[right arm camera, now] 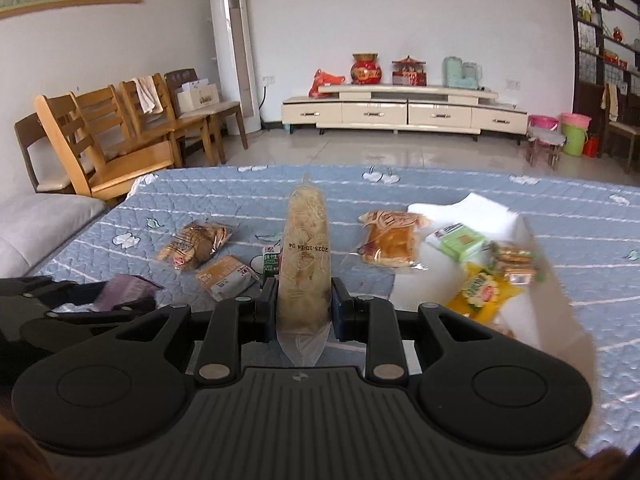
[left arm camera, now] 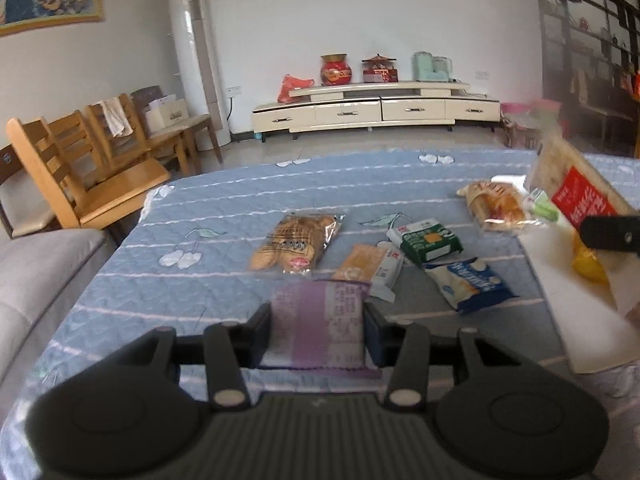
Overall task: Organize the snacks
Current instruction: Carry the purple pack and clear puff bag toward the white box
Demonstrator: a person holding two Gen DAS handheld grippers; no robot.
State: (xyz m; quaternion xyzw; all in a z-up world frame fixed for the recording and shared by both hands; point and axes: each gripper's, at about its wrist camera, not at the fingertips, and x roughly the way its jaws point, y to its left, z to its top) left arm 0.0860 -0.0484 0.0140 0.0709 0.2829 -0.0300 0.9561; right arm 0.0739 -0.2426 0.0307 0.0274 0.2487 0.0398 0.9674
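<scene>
My left gripper (left arm camera: 318, 322) is shut on a purple snack packet (left arm camera: 318, 320), low over the blue quilted table (left arm camera: 200, 248). My right gripper (right arm camera: 305, 300) is shut on a tall clear bag of pale crisps (right arm camera: 306, 264), held upright above the table; the bag shows in the left wrist view (left arm camera: 576, 192) over the white box. The white box (right arm camera: 560, 320) at right holds a yellow packet (right arm camera: 480, 288), a green packet (right arm camera: 460, 242) and biscuits (right arm camera: 516, 260). The left gripper with the purple packet shows at the left of the right wrist view (right arm camera: 124, 292).
Loose on the table are a biscuit bag (left arm camera: 296, 244), an orange-white packet (left arm camera: 370, 266), a green-white packet (left arm camera: 430, 240), a blue-white packet (left arm camera: 468, 284) and a bread bag (left arm camera: 496, 206). Wooden chairs (left arm camera: 100, 168) and a grey sofa (left arm camera: 36, 280) stand left.
</scene>
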